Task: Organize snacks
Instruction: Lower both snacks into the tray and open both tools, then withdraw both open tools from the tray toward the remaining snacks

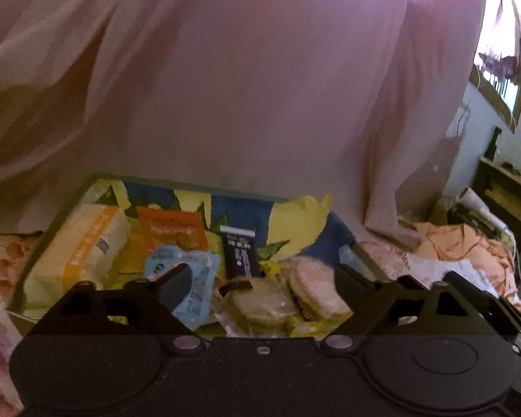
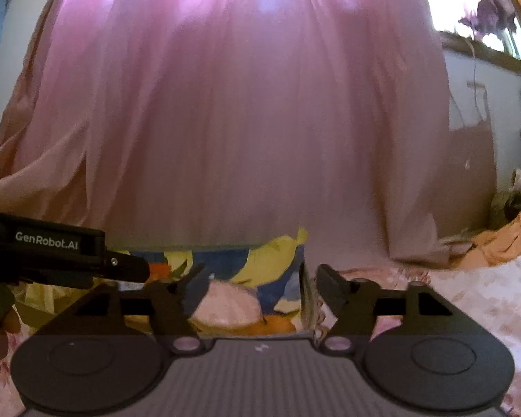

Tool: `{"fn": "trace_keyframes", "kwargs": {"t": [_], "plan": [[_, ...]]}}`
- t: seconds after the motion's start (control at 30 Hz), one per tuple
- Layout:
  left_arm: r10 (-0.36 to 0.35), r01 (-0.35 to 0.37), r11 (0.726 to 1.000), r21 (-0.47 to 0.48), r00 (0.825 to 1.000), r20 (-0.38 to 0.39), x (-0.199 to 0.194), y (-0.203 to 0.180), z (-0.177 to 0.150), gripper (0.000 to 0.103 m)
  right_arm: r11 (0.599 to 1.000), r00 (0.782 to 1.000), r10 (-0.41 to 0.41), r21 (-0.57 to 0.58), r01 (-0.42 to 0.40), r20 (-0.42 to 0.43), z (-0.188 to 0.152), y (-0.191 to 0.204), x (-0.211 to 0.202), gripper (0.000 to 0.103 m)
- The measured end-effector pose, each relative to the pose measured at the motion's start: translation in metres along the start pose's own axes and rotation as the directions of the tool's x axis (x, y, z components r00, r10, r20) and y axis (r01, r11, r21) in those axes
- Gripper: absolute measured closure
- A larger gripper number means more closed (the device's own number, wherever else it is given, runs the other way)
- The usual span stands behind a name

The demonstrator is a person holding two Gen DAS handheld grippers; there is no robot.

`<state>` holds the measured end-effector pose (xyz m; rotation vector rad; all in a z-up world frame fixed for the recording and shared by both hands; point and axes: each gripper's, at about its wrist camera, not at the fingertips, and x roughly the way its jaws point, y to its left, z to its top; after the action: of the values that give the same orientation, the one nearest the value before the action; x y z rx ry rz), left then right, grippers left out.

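Note:
A shallow tray (image 1: pixel 52 222) with a blue and yellow liner holds several snacks. A cream and orange pack (image 1: pixel 76 246) lies at its left, with an orange pouch (image 1: pixel 172 232) and a black packet (image 1: pixel 239 253) behind the middle. A light blue packet (image 1: pixel 198 288) and clear-wrapped round cakes (image 1: pixel 316 288) lie nearest. My left gripper (image 1: pixel 264 278) hangs open above these, gripping nothing. My right gripper (image 2: pixel 260 288) is open too, over the tray's right end (image 2: pixel 304 288), with a pink round cake (image 2: pixel 225 299) below its fingers. The left gripper's body (image 2: pixel 62 246) shows at the left of the right wrist view.
A pink curtain (image 1: pixel 243 87) hangs right behind the tray. The tray rests on a floral bedsheet (image 2: pixel 469 295). Crumpled orange cloth (image 1: pixel 462 243) lies to the right, with a dark shelf (image 1: pixel 503 201) and a bright window (image 1: pixel 503 34) beyond it.

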<state>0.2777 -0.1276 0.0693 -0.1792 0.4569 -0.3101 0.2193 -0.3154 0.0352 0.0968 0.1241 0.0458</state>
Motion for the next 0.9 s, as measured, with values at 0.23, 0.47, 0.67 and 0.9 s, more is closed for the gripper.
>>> {"fn": "trace_keyframes", "kwargs": {"t": [0.23,0.47,0.67,0.9], "plan": [[0.027,-0.024,0.999,-0.033,0.996,0.089,-0.051,0.002,0.008,0.001,0.999,0.996,-0.031,-0.021,0.033,0.088,0.026,0.009,-0.040,0.001],[0.073,-0.062,0.995,-0.079,0.987,0.145,-0.101,0.005,-0.005,0.001,0.999,0.993,-0.028,-0.022,0.031,0.117,0.040,0.017,-0.080,0.000],[0.100,-0.086,0.993,-0.080,0.978,0.182,-0.143,0.010,-0.024,0.001,0.999,0.993,-0.024,-0.030,0.028,0.114,0.043,0.029,-0.114,0.000],[0.124,-0.115,0.992,-0.056,0.971,0.202,-0.183,0.018,-0.051,0.001,1.000,0.996,-0.021,-0.011,0.022,0.086,0.036,0.038,-0.143,0.000]]}}
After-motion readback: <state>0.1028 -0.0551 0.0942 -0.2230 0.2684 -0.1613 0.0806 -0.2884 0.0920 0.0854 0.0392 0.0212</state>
